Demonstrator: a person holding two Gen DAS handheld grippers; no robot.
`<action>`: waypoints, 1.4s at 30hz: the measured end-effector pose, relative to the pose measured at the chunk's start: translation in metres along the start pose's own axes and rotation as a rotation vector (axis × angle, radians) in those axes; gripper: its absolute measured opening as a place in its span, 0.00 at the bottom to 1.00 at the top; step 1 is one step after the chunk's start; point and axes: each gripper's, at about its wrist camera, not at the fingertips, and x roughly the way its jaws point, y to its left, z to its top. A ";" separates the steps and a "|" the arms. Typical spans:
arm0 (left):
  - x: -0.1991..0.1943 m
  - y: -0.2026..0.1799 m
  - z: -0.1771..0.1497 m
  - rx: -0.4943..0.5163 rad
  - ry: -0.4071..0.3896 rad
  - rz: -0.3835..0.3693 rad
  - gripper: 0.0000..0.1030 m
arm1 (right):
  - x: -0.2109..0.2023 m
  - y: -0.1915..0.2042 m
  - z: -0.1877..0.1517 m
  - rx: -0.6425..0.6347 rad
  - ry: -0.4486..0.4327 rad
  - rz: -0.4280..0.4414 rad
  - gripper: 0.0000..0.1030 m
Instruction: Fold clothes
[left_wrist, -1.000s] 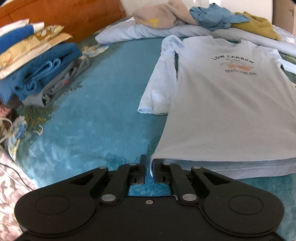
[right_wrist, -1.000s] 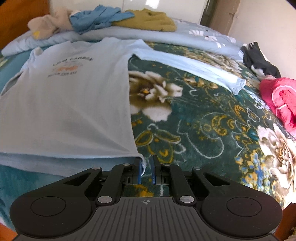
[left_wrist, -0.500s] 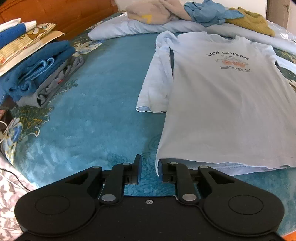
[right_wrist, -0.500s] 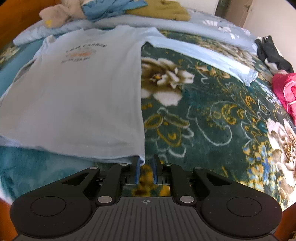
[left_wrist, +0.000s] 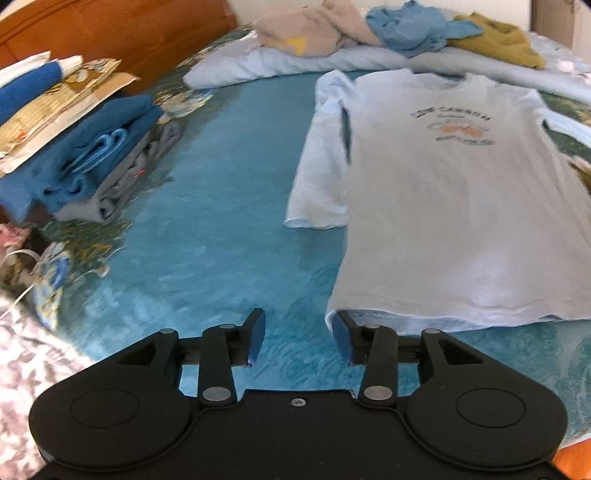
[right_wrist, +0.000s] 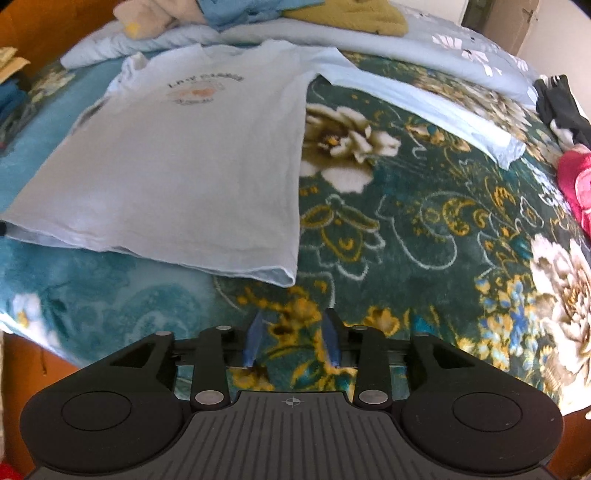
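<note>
We are holding both the left gripper (left_wrist: 298, 338) and the right gripper (right_wrist: 291, 341) spread wide, empty, just short of the shirt (right_wrist: 192, 155) hem

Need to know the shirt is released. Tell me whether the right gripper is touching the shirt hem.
Apart. In the right wrist view the right gripper is open, and patterned bedspread shows between its fingertips and the light blue shirt's hem.

Matt cotton-like shirt (left_wrist: 454, 221) on plush floral blanket (right_wrist: 424, 229); glossy wooden headboard (left_wrist: 122, 40).
</note>
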 end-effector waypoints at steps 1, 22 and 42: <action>-0.002 0.003 -0.002 -0.018 0.008 0.008 0.41 | -0.003 -0.001 0.001 0.001 -0.008 0.005 0.33; 0.015 0.042 0.072 -0.146 -0.067 -0.027 0.71 | 0.016 0.063 0.099 0.039 -0.170 0.114 0.93; 0.112 0.059 0.120 -0.101 -0.039 -0.289 0.93 | 0.070 0.151 0.211 0.078 -0.213 0.279 0.99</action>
